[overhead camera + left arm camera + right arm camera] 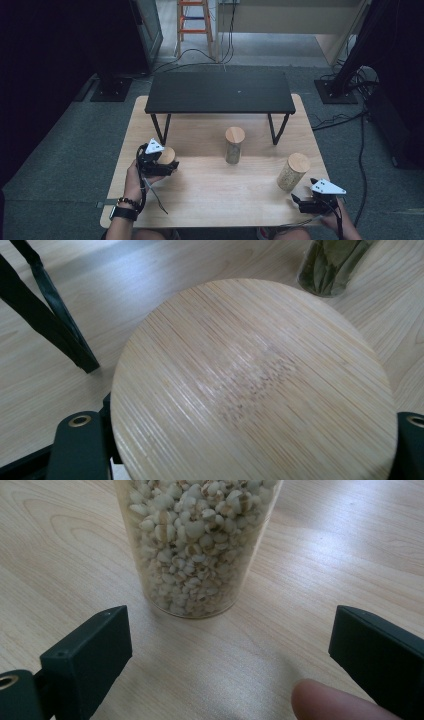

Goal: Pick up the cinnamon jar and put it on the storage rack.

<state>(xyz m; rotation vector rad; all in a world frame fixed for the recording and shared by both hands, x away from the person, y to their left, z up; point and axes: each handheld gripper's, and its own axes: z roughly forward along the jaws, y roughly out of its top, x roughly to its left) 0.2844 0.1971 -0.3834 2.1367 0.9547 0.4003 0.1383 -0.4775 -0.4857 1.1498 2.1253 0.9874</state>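
left gripper (167, 166): seen at the left of the high view, closed on a jar; in the left gripper view a black jaw is seen at each side of the lid, pressed against the jar.
held jar (166, 156): gripped near its top at the left part of the table (210, 195), in front of the left leg of the black stand; whether its base touches the table cannot be told.
axis of held jar: kept upright, the long axis vertical, the round wooden lid (250, 385) faced up toward the camera.
lid grain: run diagonally in the left gripper view, from lower left to upper right.
right gripper (300, 200): held low at the right front corner of the table, jaws spread wide with nothing between them; a fingertip (330, 702) is seen by its right jaw.
grain jar (197, 545): stood upright on the table just ahead of the open jaws, apart from them, filled with pale grains; wooden lid on top in the high view (293, 171).
middle jar (234, 145): stood upright near the table's centre, lidded; dark leaves are seen through its glass in the left gripper view (332, 265).
black stand (220, 92): set across the back of the table, on thin legs.
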